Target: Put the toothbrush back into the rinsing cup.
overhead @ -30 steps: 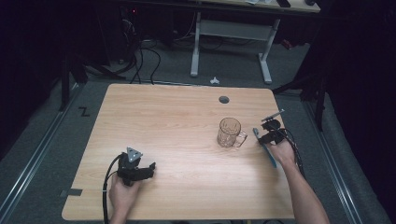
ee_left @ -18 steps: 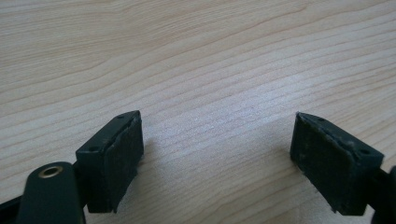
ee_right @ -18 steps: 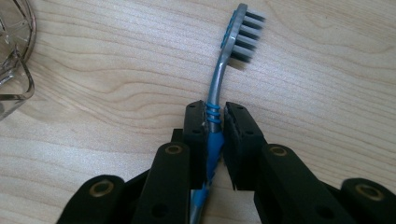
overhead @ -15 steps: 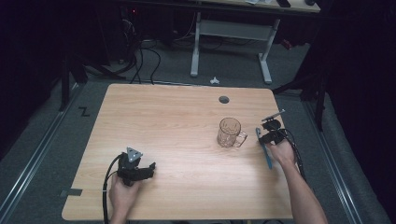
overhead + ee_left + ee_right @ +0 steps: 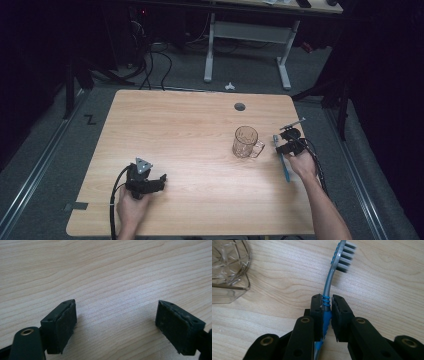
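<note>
Toothbrush (image 5: 327, 292) unbranded, clamped in right gripper (image 5: 327, 305), left gripper (image 5: 116, 322) jaws apart

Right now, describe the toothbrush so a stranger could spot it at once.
Look to the right edge of the wooden table, just past the clear glass mug. The toothbrush lies there, clamped in the right gripper: slim, blue and grey, with bristles at its far end.
</note>
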A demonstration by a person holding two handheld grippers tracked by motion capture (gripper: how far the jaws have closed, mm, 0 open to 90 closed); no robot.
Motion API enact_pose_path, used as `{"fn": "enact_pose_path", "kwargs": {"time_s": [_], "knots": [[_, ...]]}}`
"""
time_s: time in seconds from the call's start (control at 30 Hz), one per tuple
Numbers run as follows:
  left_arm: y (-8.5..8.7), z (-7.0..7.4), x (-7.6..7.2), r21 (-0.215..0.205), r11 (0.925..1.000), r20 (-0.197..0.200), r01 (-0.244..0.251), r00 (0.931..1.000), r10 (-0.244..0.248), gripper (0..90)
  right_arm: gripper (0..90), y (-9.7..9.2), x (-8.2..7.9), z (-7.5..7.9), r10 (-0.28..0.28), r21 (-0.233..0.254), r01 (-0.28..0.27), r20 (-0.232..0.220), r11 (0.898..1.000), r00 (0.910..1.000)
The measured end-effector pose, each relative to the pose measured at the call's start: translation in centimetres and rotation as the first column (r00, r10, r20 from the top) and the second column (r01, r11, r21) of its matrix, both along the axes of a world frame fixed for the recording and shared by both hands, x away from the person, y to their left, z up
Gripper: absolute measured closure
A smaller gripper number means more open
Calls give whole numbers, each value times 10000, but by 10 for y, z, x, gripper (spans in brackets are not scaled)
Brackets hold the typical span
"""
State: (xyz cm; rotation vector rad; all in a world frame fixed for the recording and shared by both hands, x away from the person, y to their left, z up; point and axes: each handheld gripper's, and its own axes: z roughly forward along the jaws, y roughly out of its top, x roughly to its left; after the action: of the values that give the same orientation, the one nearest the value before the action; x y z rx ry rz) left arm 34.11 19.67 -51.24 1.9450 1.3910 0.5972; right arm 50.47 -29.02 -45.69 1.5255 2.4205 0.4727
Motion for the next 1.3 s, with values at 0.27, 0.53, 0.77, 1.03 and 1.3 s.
{"fn": "enact_pose_path", "kwargs": {"time_s": [0.27, 0.53, 0.77, 1.03, 1.3], "knots": [[0, 0, 0, 1, 10000, 0, 0, 10000, 0, 179, 799, 1, -8, 10, 189, 167, -194, 297, 9997, 9994], [0, 0, 0, 5, 10000, 0, -4, 10000, 4, 179, 799, 0, -18, 22, 386, 430, -416, 685, 9982, 9969], [0, 0, 0, 8, 10000, 1, 2, 10000, -2, 179, 799, 0, -28, 32, 542, 609, -614, 1143, 9963, 9920], [0, 0, 0, 2, 10000, 1, 0, 10000, 0, 179, 801, 0, -45, 44, 680, 981, -870, 1831, 9914, 9807], [0, 0, 0, -1, 10000, 3, -2, 10000, 2, 179, 803, 1, -61, 47, 793, 1310, -1131, 2396, 9849, 9676]]}}
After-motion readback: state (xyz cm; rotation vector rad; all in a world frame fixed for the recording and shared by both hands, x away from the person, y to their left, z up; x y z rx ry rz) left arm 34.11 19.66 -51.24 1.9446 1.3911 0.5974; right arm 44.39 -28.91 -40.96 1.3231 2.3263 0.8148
